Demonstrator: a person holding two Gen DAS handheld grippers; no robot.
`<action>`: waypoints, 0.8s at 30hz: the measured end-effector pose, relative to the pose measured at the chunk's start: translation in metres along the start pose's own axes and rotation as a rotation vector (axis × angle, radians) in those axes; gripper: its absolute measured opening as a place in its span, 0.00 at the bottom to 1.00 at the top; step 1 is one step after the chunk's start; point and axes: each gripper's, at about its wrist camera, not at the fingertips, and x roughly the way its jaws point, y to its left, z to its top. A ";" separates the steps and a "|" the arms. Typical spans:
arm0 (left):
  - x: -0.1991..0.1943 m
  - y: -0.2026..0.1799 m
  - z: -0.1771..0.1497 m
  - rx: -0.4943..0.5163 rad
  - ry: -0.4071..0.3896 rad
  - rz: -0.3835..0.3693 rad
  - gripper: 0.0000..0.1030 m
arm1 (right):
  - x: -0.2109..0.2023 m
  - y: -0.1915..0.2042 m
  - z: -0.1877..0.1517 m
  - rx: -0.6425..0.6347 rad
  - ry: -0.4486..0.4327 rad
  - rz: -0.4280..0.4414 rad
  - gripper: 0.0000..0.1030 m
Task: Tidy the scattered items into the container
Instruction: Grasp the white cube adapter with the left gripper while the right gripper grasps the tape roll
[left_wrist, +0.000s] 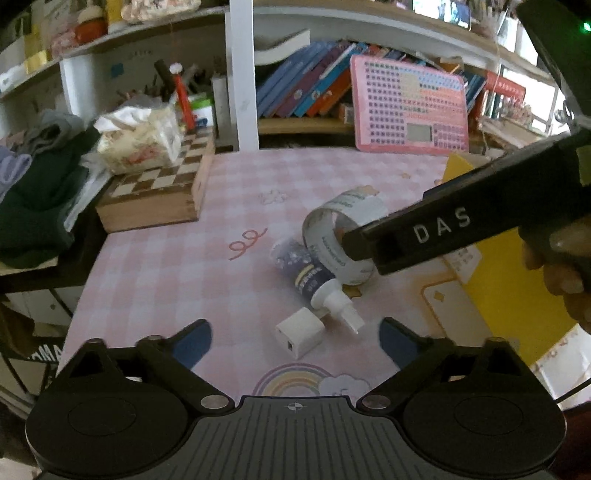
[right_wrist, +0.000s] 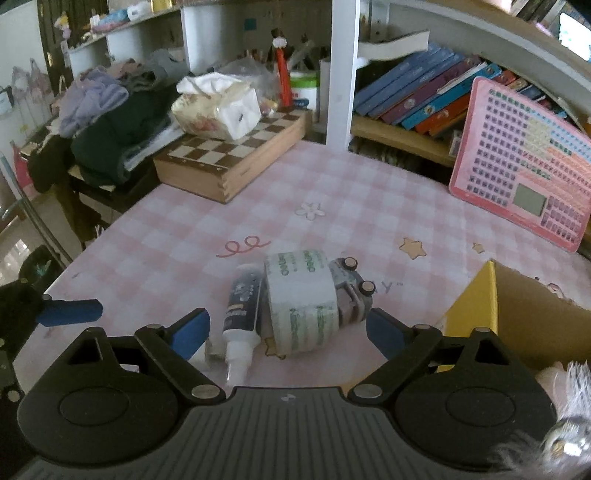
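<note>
Spray bottle (right_wrist: 242, 306) lying flat, long axis 12–6 o'clock, nozzle toward 6, tape roll (right_wrist: 301, 299) touching at 3, left gripper (left_wrist: 295, 341) and right gripper (right_wrist: 288, 332) jaws wide, gripping nothing.

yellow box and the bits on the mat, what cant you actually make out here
- Yellow box: right wrist view, contents hidden behind its wall and cut off by the right edge.
- Tape roll: left wrist view, far side covered by the right tongs' black arm.
- Toy car: right wrist view, mostly hidden behind the roll.
- Spray bottle: label blurred.
- White cube: port too small to identify.
</note>
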 end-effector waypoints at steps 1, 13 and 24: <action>0.005 0.001 0.001 -0.003 0.013 -0.002 0.79 | 0.004 -0.001 0.002 0.005 0.007 0.002 0.86; 0.046 0.005 0.007 -0.006 0.111 -0.021 0.53 | 0.042 -0.010 0.015 0.025 0.085 0.006 0.63; 0.060 0.005 0.005 0.009 0.124 -0.033 0.34 | 0.059 -0.014 0.014 0.026 0.126 0.018 0.42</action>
